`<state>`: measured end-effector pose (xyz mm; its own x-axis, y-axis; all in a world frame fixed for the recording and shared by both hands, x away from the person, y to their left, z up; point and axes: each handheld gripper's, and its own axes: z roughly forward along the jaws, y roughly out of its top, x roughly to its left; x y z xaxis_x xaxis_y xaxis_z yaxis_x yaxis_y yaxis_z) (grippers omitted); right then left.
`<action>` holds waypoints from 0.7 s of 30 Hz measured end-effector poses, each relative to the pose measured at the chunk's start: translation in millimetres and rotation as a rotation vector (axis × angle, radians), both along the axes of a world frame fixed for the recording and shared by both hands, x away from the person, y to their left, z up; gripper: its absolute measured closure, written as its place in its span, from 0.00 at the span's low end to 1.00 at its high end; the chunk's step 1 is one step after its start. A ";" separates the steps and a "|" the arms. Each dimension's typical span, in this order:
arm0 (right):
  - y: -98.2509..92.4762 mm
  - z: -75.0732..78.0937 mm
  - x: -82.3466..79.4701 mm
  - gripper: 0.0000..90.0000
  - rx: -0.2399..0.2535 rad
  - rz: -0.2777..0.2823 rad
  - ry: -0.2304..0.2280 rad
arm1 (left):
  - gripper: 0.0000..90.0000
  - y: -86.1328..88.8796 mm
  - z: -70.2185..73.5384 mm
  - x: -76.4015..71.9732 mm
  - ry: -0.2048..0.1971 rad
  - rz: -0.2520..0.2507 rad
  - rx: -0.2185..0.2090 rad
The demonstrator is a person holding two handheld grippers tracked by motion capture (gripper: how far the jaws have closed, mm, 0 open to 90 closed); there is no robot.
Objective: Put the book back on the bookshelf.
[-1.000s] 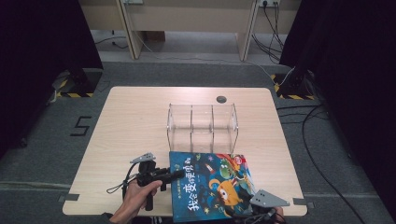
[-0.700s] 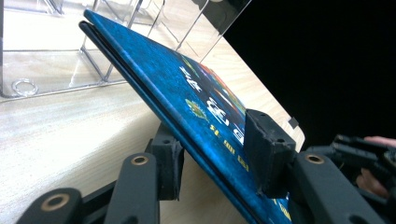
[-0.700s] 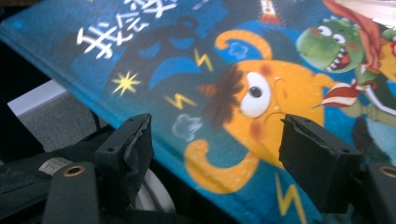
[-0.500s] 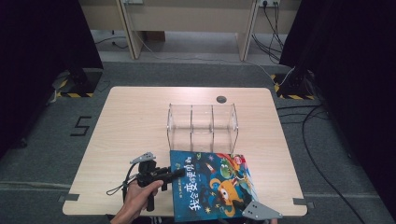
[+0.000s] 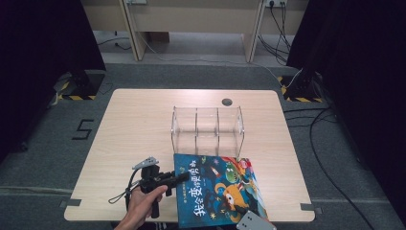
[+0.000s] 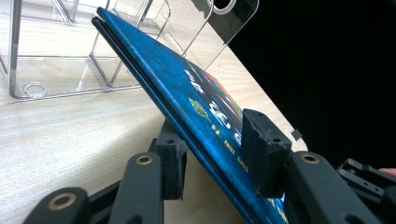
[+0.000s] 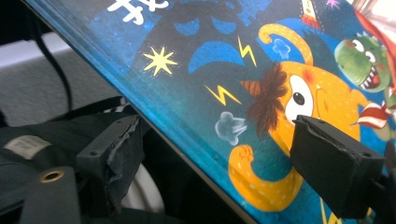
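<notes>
A blue picture book [image 5: 218, 189] with an orange cartoon monster on its cover lies at the table's near edge, in front of a clear acrylic organizer [image 5: 207, 125]. My left gripper [image 5: 179, 178] is shut on the book's left edge. In the left gripper view its pads [image 6: 261, 149] pinch the book [image 6: 187, 93], which tilts up off the wood. My right gripper [image 5: 250, 219] is at the book's near right corner. In the right gripper view its jaws [image 7: 215, 144] have just been opening; they straddle the book's edge [image 7: 224, 70], one below and one above, with gaps.
The organizer [image 6: 70, 60] has three upright compartments and stands mid-table just beyond the book. A round cable hole [image 5: 227, 102] sits near the table's far edge. Bare wood [image 5: 134, 124] spreads to the left. Cables run over the floor on the right.
The right gripper has slid left and nearer along the book's near edge, and its jaws stand wider. The left hand and the book have stayed put.
</notes>
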<state>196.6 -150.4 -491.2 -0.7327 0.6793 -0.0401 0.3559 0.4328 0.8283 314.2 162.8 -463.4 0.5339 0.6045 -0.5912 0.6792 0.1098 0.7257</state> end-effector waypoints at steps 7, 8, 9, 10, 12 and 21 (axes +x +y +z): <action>16.1 -1.4 0.1 0.18 -0.066 -0.032 -0.087 | 0.68 -3.5 3.6 -5.7 -0.016 0.016 -0.012; 18.2 -1.4 -0.3 0.18 -0.074 -0.035 -0.096 | 0.68 -4.4 4.2 -6.5 -0.019 0.016 -0.012; 21.3 -1.4 -0.5 0.18 -0.085 -0.038 -0.113 | 0.68 -5.2 4.6 -7.1 -0.020 0.016 -0.013; 24.1 -1.4 -0.8 0.18 -0.091 -0.045 -0.125 | 0.68 -5.5 4.6 -7.4 -0.019 0.018 -0.015; 27.0 -1.8 -0.6 0.17 -0.100 -0.054 -0.142 | 0.68 -6.3 4.3 -8.2 -0.012 0.023 -0.019; 34.8 -3.4 1.0 0.18 -0.129 -0.081 -0.198 | 0.68 -12.6 3.9 -13.3 -0.006 0.007 -0.030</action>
